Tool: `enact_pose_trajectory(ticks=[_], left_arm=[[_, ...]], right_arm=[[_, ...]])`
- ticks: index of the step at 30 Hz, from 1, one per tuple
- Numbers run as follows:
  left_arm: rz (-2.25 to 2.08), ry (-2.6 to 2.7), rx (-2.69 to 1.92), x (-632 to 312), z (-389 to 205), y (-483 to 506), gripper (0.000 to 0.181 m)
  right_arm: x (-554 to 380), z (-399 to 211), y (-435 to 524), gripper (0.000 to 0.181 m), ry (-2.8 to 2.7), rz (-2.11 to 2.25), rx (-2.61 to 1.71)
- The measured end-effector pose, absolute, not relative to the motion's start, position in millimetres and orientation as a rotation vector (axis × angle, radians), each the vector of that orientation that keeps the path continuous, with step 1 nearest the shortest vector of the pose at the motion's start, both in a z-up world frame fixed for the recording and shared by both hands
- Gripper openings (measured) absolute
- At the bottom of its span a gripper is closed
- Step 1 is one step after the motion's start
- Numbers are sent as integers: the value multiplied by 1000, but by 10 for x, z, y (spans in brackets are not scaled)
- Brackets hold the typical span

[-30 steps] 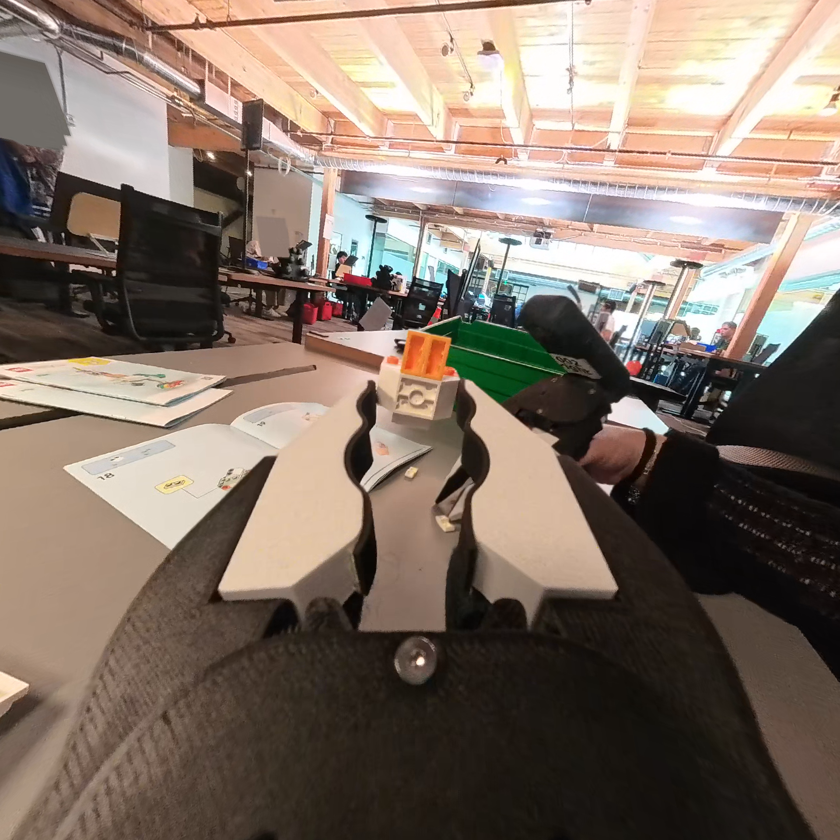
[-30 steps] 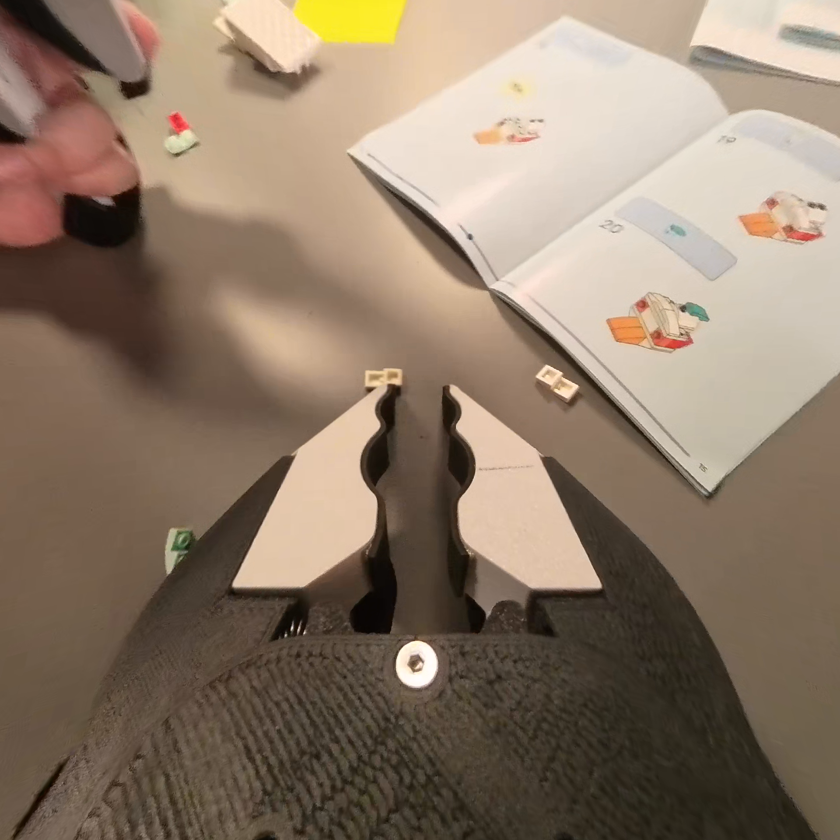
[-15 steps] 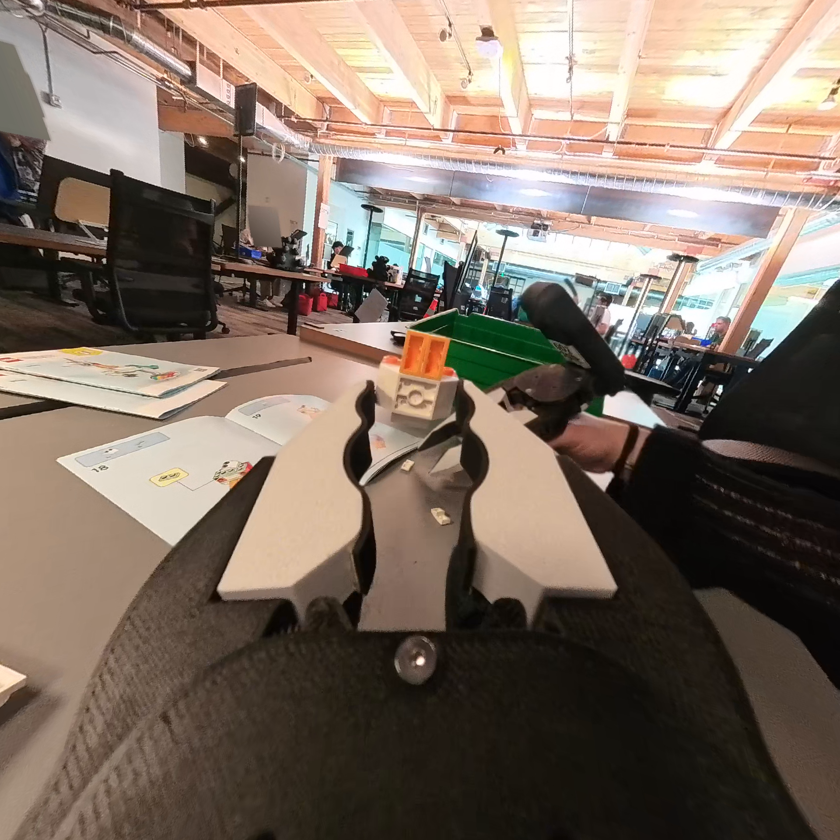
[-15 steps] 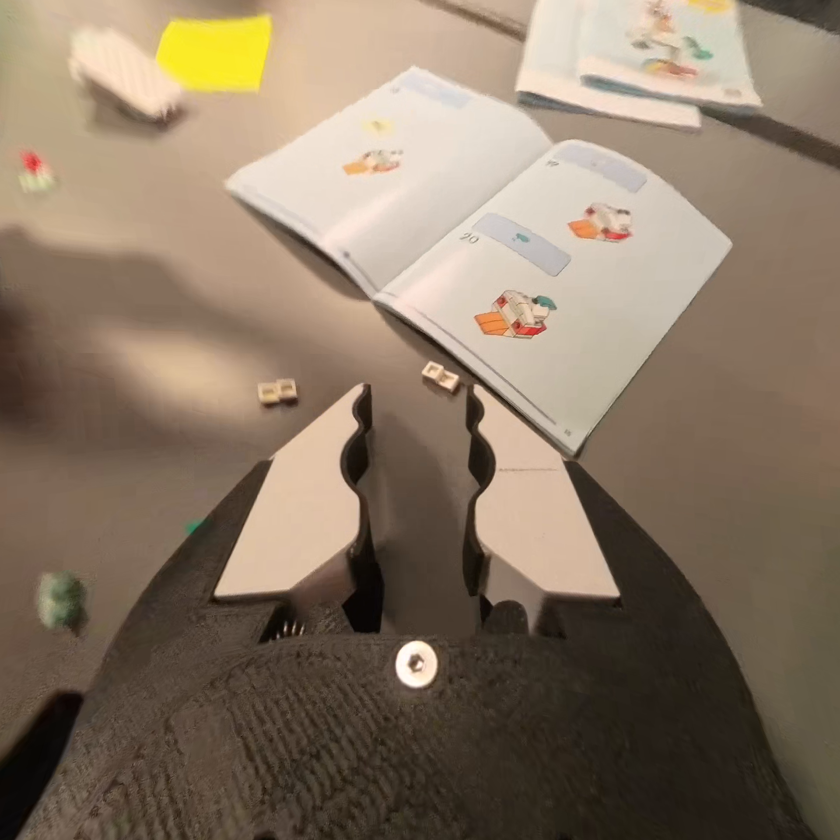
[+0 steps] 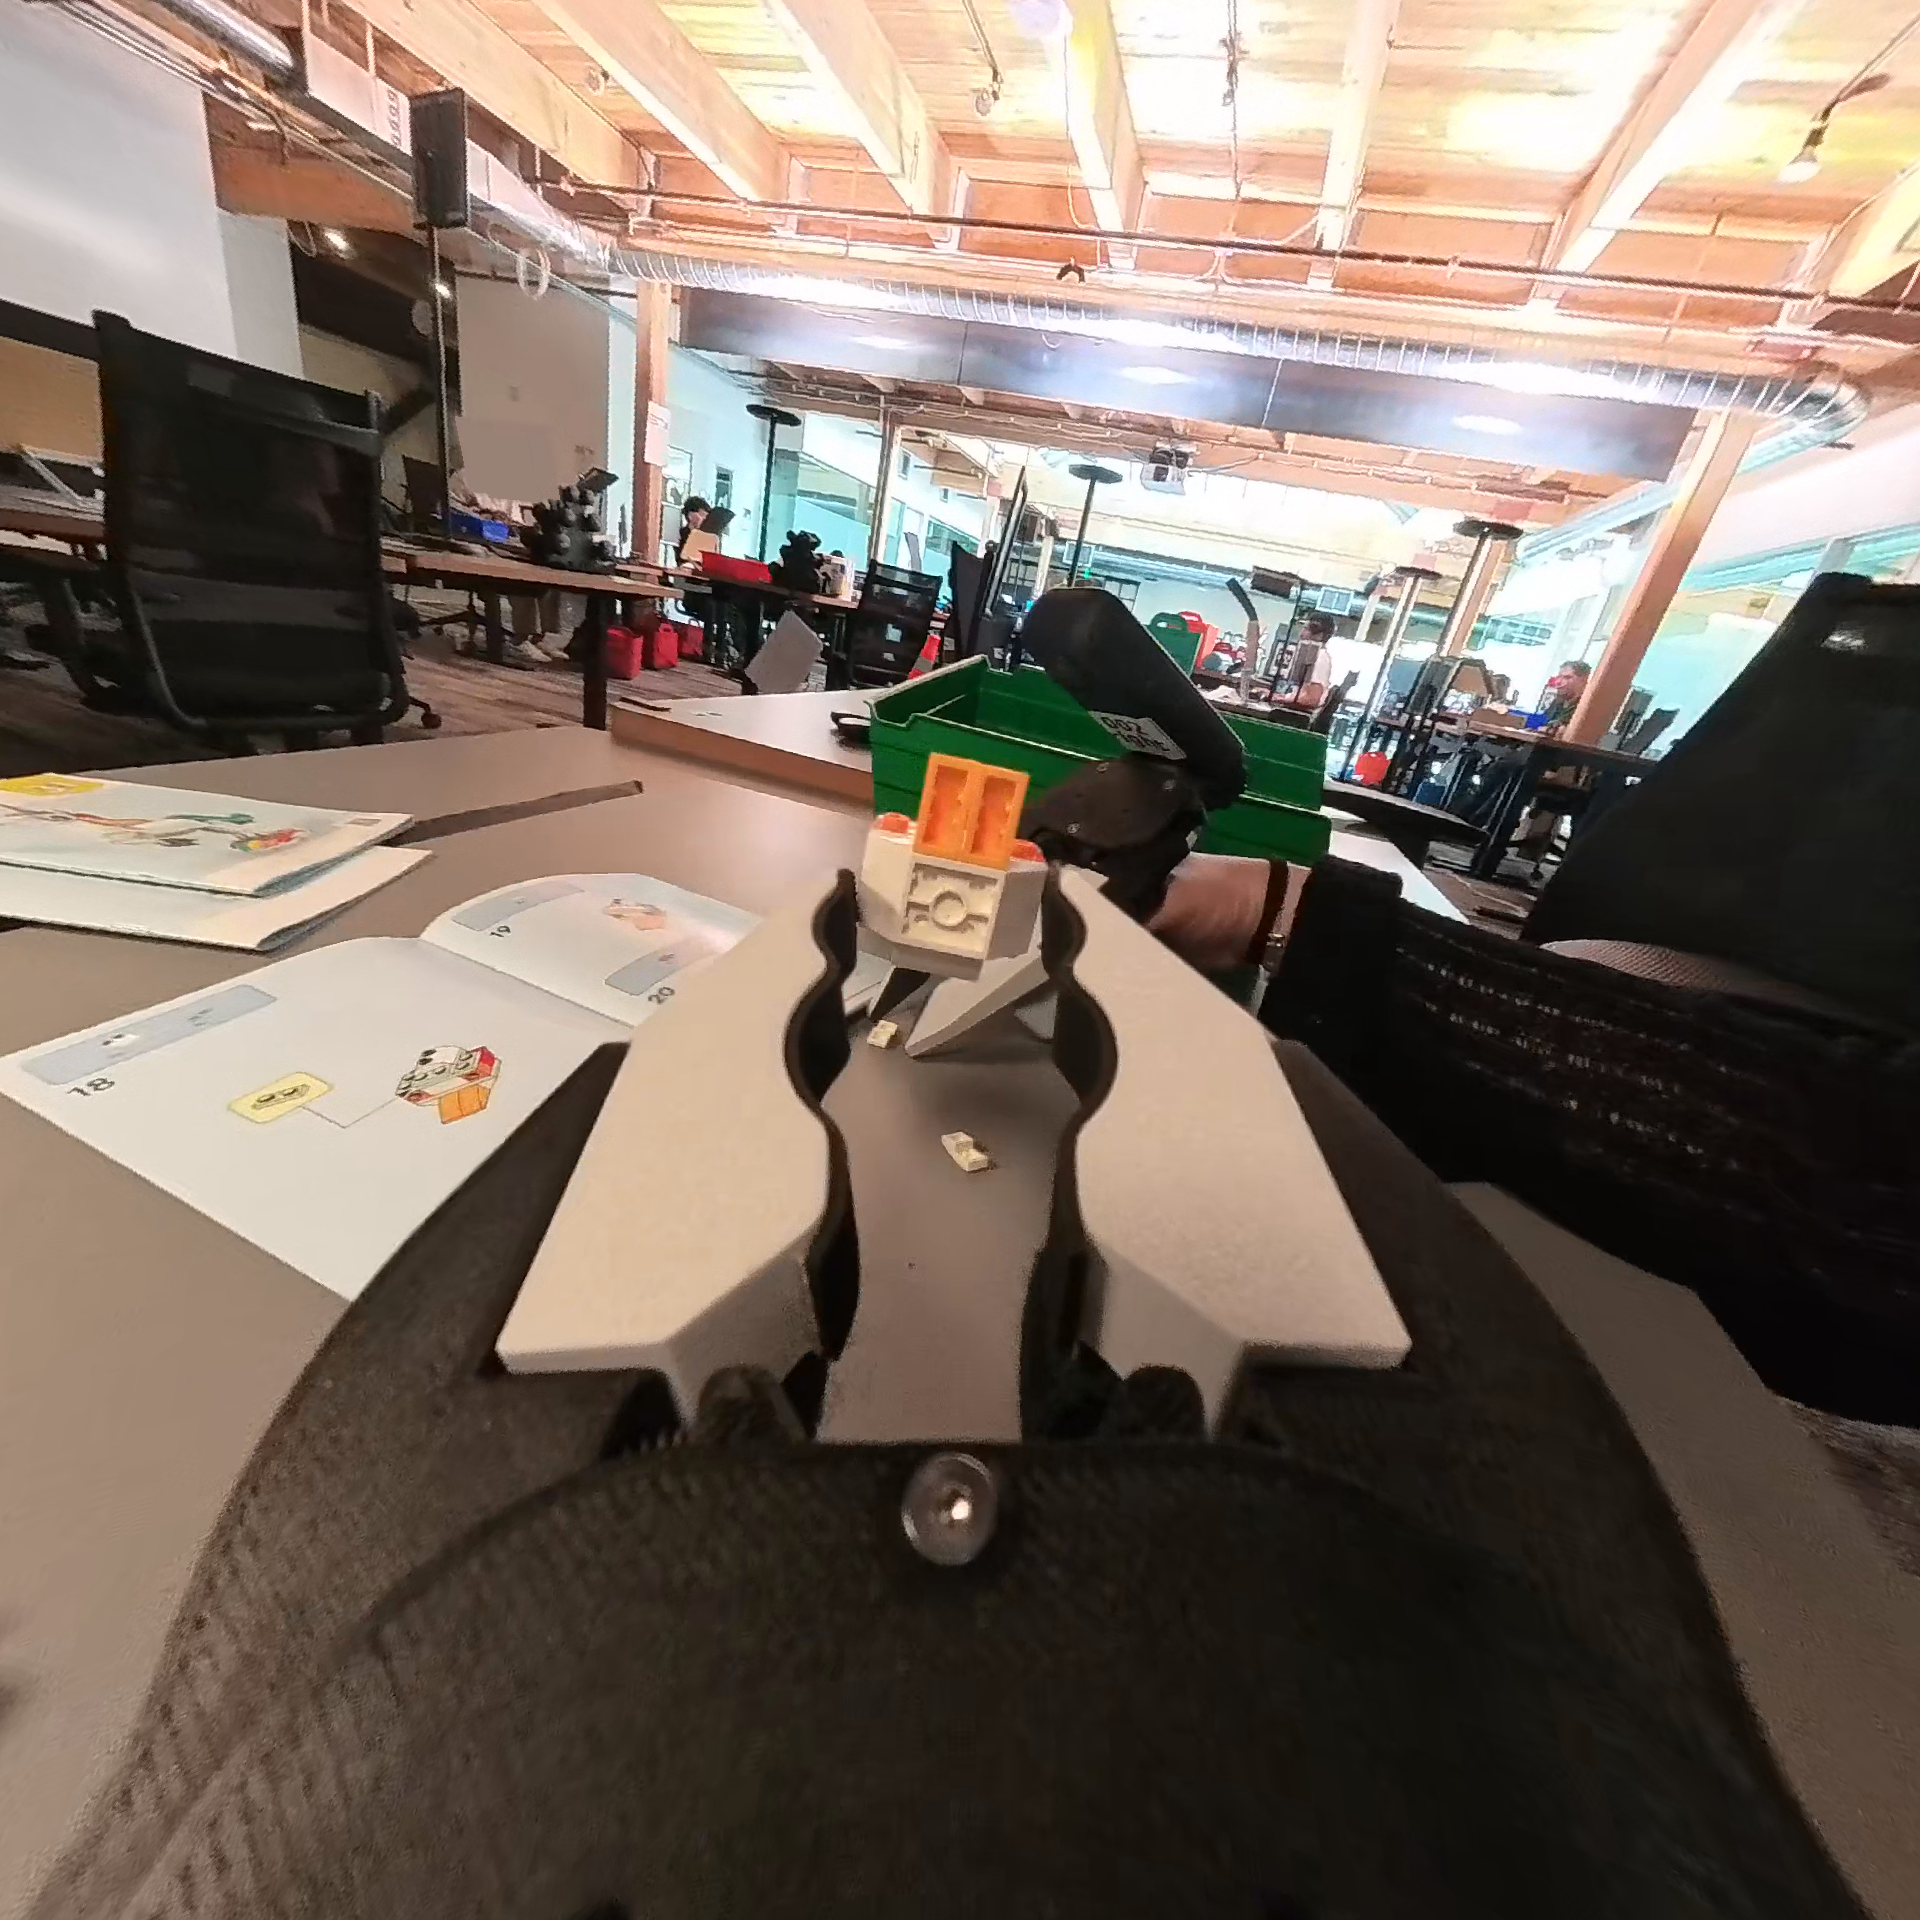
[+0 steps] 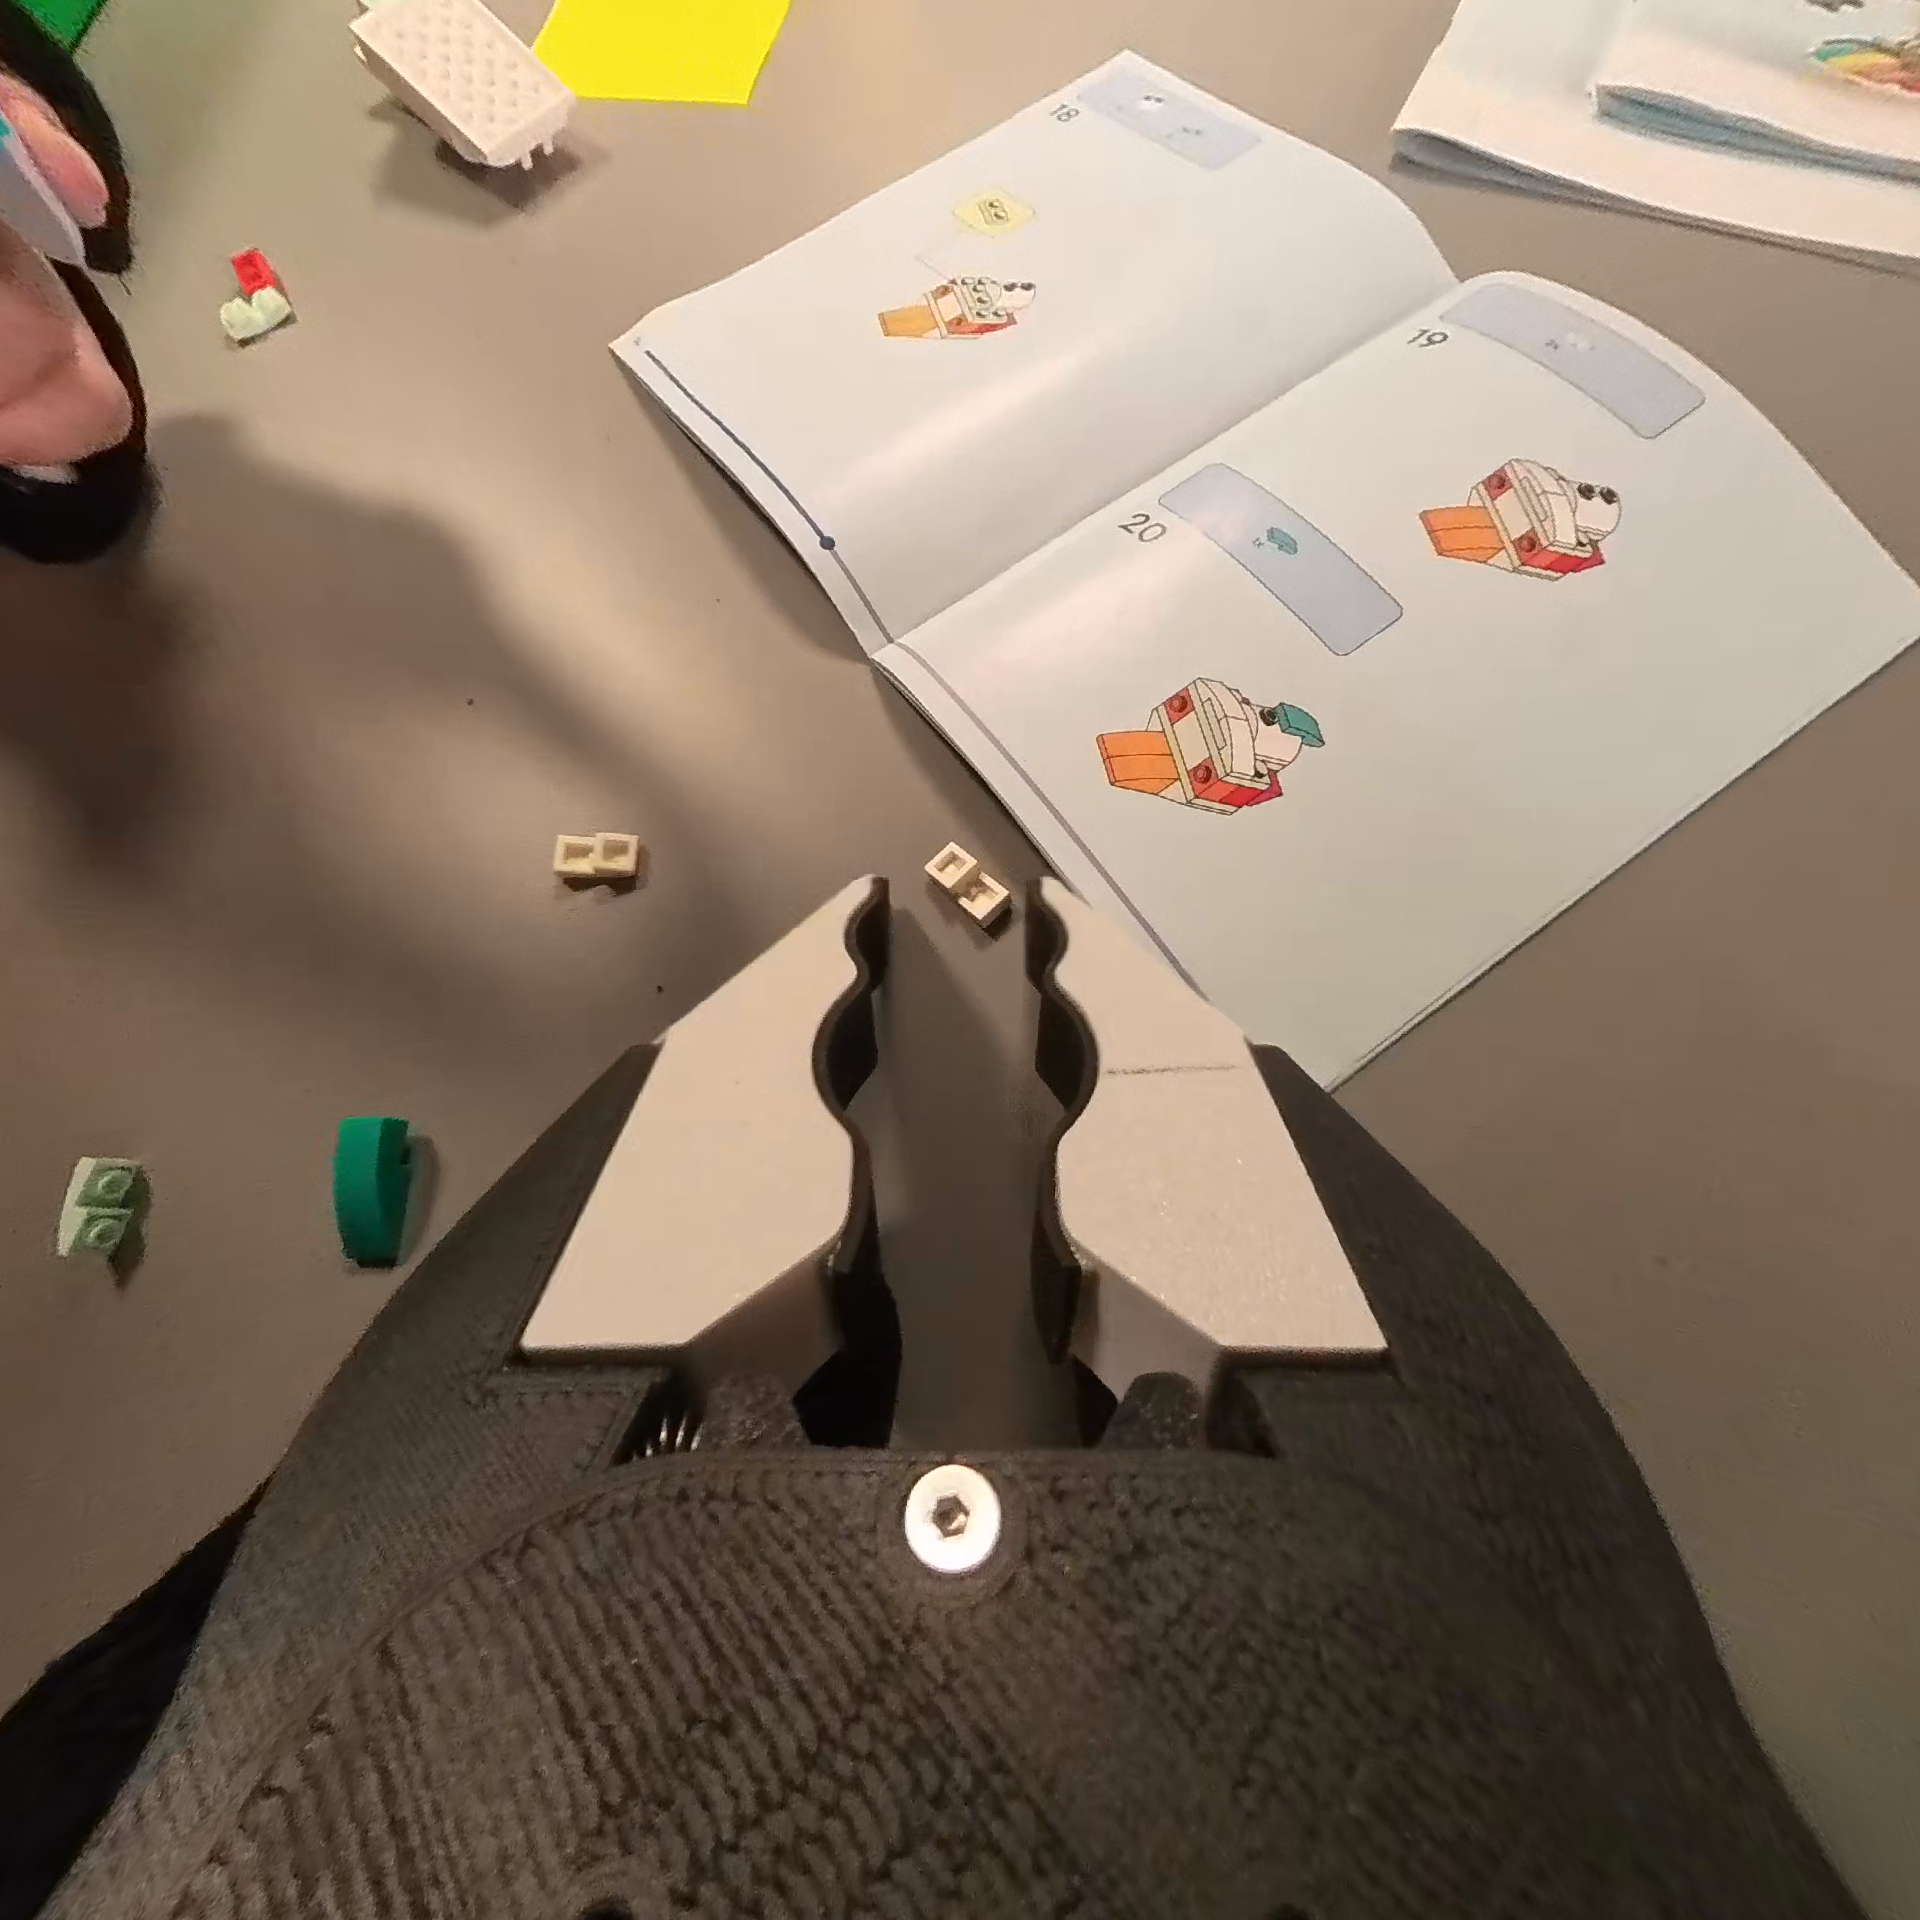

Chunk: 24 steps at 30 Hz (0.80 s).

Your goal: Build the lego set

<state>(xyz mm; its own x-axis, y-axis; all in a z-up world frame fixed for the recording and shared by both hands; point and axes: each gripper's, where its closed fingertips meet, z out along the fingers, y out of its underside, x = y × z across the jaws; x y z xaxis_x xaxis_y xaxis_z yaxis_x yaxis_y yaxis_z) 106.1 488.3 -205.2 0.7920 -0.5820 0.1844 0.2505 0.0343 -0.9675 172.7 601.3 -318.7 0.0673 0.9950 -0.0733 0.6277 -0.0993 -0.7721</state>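
My left gripper (image 5: 948,902) is shut on a small white and orange lego build (image 5: 951,873) and holds it above the grey table. My right gripper (image 6: 958,885) is open and empty, low over the table, with a small white two-piece part (image 6: 966,884) lying just ahead between its fingertips. A second small white part (image 6: 597,858) lies to the left of it. The right gripper also shows in the left wrist view (image 5: 940,1013), past the build. The open instruction booklet (image 6: 1247,540) lies to the right of the fingers.
A dark green curved piece (image 6: 371,1205), a pale green plate (image 6: 102,1218), a red and pale green pair (image 6: 256,296), a white studded block (image 6: 462,94) and a yellow sheet (image 6: 660,47) lie on the left. A green bin (image 5: 1101,748) stands behind. More booklets (image 6: 1704,114) lie far right. The pale green plate (image 6: 102,1218) is about 15 cm from both grippers' fingertips.
My right gripper moved from the left white part to the one by the booklet and narrowed slightly. My left gripper kept its grip on the build and turned slightly.
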Motion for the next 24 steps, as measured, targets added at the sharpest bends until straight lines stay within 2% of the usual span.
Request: enact_pose_trajectory(ticks=[5,17,21,24], left_arm=[[-650,313,-1394,1085,-2054,4864,34],[-699,241,-1408,999,-2062,4914,34],[-709,228,-1405,982,-2057,4917,34],[-713,203,-1405,951,-2056,4934,34]], right_arm=[[1726,-3200,5999,8,-1639,787,-1754],[1734,-3177,6036,5,-1609,536,-1636],[1746,-3098,5999,5,-1661,257,-1431],[1606,-2973,5568,5,-1807,-13,-1040]])
